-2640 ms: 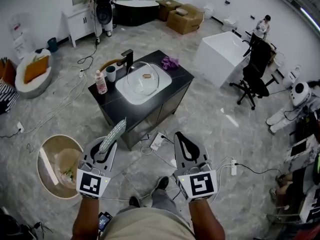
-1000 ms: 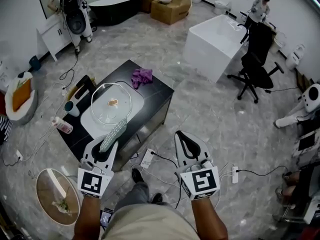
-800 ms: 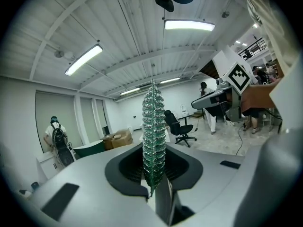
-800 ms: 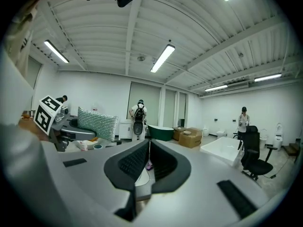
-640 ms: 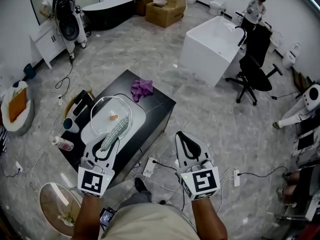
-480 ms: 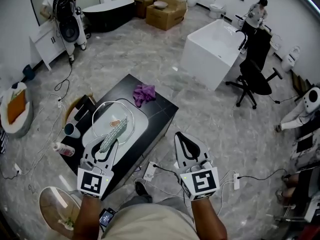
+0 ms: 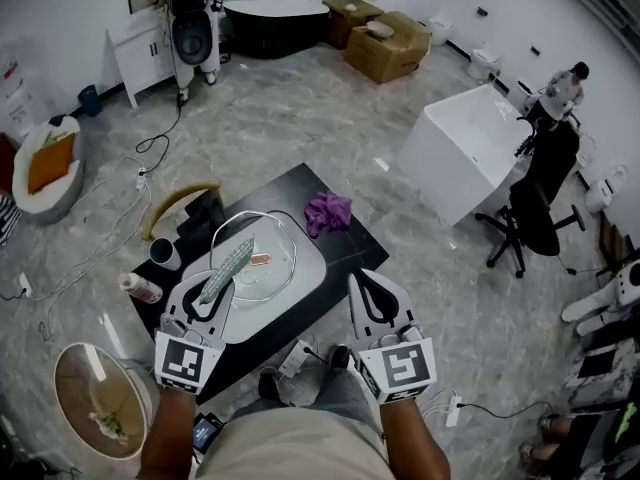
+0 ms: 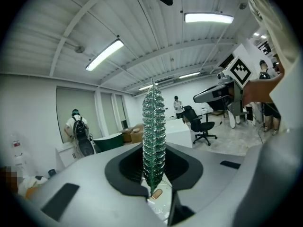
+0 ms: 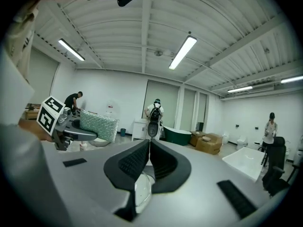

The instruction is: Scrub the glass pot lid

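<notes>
The glass pot lid [image 7: 265, 256] lies in the white basin [image 7: 300, 286] of a black counter [image 7: 355, 248], just beyond my grippers in the head view. My left gripper [image 7: 214, 280] is shut on a green-silver scrub sponge [image 7: 229, 265] that stands on edge between its jaws and sticks out past them over the lid's near rim. The left gripper view shows the sponge [image 8: 154, 136] rising from the left gripper [image 8: 154, 176]. My right gripper [image 7: 363, 280] hangs off the counter's front right edge, shut with nothing between its jaws, as the right gripper [image 9: 149, 148] view confirms.
A purple cloth [image 7: 328, 211] lies at the counter's right, a dark faucet [image 7: 205, 208], cup [image 7: 165, 254] and bottle [image 7: 141, 288] at its left. A round tub [image 7: 95, 408] stands on the floor at lower left, cables around it. A white bathtub [image 7: 470, 148] and office chair [image 7: 540, 208] stand to the right.
The counter with the lid has come closer and now lies right under my grippers. The left gripper still holds the sponge; the right stays shut.
</notes>
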`<state>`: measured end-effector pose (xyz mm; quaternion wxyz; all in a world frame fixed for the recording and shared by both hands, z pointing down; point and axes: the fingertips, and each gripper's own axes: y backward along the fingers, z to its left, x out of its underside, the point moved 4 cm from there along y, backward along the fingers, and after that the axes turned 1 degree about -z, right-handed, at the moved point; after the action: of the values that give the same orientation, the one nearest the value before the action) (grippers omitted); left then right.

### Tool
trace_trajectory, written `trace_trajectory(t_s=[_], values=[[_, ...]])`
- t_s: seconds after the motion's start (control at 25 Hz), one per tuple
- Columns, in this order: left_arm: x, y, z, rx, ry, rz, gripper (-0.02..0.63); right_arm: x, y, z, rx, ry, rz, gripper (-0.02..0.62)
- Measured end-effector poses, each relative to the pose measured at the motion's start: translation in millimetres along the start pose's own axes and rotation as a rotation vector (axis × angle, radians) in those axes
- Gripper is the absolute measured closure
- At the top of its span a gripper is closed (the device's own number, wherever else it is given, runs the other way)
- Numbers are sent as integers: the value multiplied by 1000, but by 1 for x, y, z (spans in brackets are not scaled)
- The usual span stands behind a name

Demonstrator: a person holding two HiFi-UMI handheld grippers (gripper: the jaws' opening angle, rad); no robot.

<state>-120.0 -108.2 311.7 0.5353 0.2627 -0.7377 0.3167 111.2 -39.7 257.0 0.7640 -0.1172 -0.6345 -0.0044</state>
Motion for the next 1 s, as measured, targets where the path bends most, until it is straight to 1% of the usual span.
trace_trajectory(t_s=[0.08, 0.2, 0.32, 0.4, 0.44, 0.48, 0.6, 0.72, 0.84, 1.0], values=[[11, -4, 12, -49, -13, 21, 518, 1, -24, 0, -59, 7, -9, 571], [29, -13, 29, -134, -10, 98, 518, 2, -62, -1, -168, 22, -24, 571], [53, -29, 40, -220, 33, 191, 518, 6, -93, -9, -264, 33, -13, 571], [72, -45, 41, -263, 61, 244, 518, 16, -112, -22, -303, 31, 0, 571], [81, -55, 42, -281, 61, 269, 518, 23, -121, -30, -318, 31, 6, 571], [91, -65, 45, -298, 56, 294, 518, 31, -131, -37, -330, 29, 17, 571], [122, -95, 53, -342, 39, 374, 518, 61, -150, -53, -349, -4, 93, 571], [162, -128, 56, -371, 21, 457, 518, 102, -163, -70, -364, 5, 128, 571], [205, -162, 57, -364, -1, 542, 518, 143, -165, -82, -366, -8, 189, 571], [237, -190, 70, -340, -46, 667, 518, 163, -160, -96, -347, -35, 280, 571]])
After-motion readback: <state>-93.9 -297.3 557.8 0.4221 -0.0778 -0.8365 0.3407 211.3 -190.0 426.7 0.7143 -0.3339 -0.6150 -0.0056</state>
